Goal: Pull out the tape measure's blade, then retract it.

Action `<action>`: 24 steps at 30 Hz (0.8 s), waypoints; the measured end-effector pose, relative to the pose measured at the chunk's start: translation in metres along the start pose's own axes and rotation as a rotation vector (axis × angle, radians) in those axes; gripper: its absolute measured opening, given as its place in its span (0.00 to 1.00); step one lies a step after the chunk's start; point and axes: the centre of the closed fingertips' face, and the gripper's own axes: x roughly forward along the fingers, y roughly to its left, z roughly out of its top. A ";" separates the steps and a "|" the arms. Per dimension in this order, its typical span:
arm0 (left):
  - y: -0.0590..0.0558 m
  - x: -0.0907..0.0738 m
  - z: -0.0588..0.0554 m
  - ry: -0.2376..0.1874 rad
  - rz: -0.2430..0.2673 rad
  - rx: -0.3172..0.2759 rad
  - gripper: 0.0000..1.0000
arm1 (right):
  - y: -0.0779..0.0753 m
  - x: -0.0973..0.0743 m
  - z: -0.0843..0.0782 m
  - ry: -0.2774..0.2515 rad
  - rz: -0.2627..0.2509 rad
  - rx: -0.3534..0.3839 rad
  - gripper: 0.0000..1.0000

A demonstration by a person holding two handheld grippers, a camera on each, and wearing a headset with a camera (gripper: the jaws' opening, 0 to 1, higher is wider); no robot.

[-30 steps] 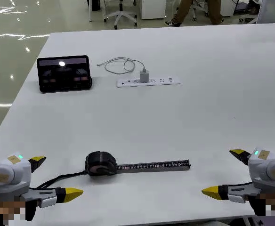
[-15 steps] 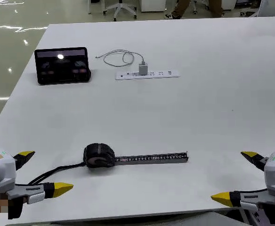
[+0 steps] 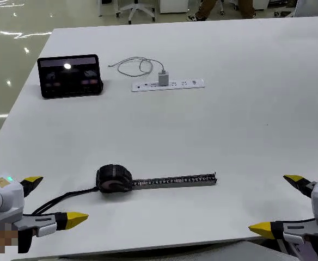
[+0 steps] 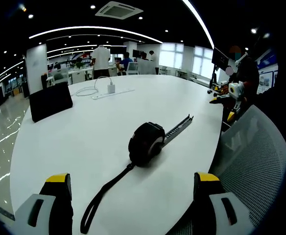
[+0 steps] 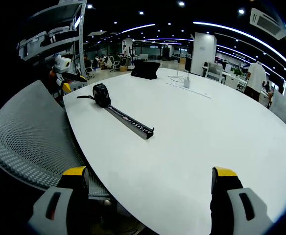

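White matte table (image 3: 230, 136), broad and bare at your edge. Your left gripper (image 3: 58, 198) and right gripper (image 3: 273, 203) have drawn back to that edge, jaws spread wide, holding nothing. The tape measure (image 3: 114, 178), a round black case with a rubbery look, lies flat nearer your left. Its blade (image 3: 175, 180) stays out unchanged, thin, stiff and graduated. Pull looks done; retract pending. A limp black strap (image 3: 72, 194) trails leftward.

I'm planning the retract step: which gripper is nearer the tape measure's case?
The left gripper: the case lies just ahead of its open fingers, with the strap trailing toward it. The right gripper is farther, beyond the blade's free end.
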 end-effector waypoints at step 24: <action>-0.007 0.026 0.042 0.072 0.056 0.005 1.00 | -0.002 0.014 0.016 0.031 0.080 -0.082 0.99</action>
